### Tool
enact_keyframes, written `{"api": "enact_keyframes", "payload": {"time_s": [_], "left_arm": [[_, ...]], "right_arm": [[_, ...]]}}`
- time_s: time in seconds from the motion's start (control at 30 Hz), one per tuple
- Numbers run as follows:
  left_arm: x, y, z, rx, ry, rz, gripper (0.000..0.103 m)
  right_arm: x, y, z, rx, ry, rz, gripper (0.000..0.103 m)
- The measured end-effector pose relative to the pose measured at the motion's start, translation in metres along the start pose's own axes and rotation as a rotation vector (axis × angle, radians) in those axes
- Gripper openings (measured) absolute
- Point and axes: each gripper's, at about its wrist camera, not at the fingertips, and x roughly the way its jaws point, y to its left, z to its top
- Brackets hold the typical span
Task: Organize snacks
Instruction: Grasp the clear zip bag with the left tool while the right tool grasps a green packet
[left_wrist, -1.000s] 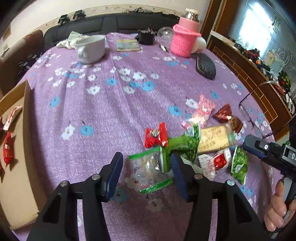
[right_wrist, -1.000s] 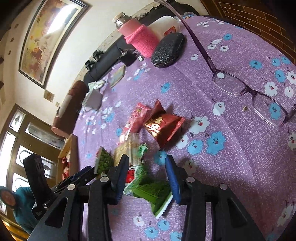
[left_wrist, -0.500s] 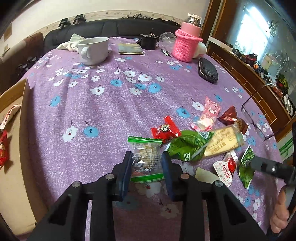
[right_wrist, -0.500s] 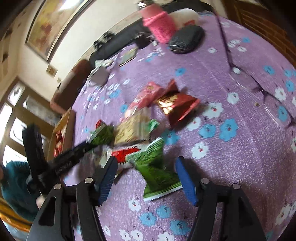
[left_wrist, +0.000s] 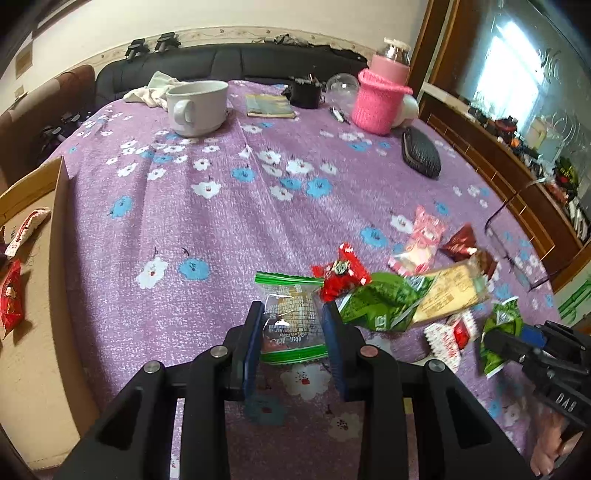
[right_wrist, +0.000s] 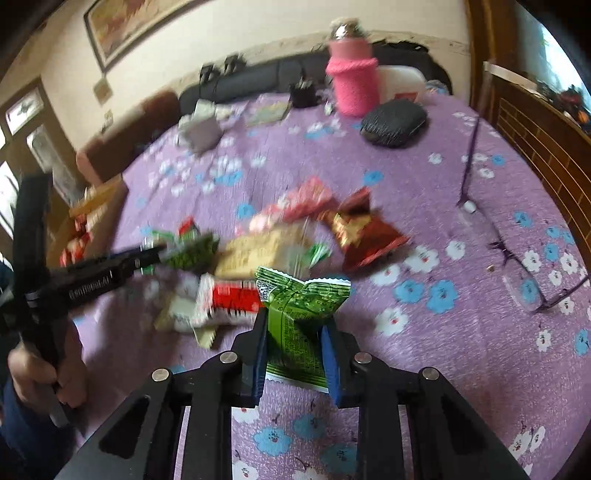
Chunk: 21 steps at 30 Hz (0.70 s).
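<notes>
The left hand-held gripper (left_wrist: 293, 325) is clenched on a clear snack packet with green sealed ends (left_wrist: 291, 317), its blue pads pressing the packet's two sides. The packet's far end lies close to a red wrapped candy (left_wrist: 341, 275) and a crumpled green pouch (left_wrist: 384, 299) in the heap of snacks on the counter (left_wrist: 221, 206), which wears a purple flowered cloth. At the counter's left edge sits a cardboard box (left_wrist: 29, 332) with red packets inside. The right hand-held gripper (right_wrist: 295, 339) grips a green snack packet (right_wrist: 299, 310) by its lower half, the torn-looking top fanning out above the pads. Just beyond it lie a red-and-white packet (right_wrist: 229, 301), a beige biscuit packet (right_wrist: 262, 251) and a dark red foil pouch (right_wrist: 365, 236). Spectacles (right_wrist: 524, 273) rest well off to the right, and a white mug (left_wrist: 197, 107) and a pink knit-sleeved flask (left_wrist: 380, 96) stand at the far side
</notes>
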Motion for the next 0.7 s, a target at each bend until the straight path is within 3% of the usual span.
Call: {"api": "enact_keyframes", "payload": {"time_s": [0.23,0.7], "left_arm": [[-0.007,0.001,0.001,-0.004,-0.023,0.004,0.031],[-0.021,-0.007,0.001,0.014,-0.058,-0.025,0.031]], "right_arm": [[-0.016,0.003,0.001,0.039,-0.069,0.077,0.027],[-0.009,0.016,0.001,0.021,-0.067,0.126,0.027]]}}
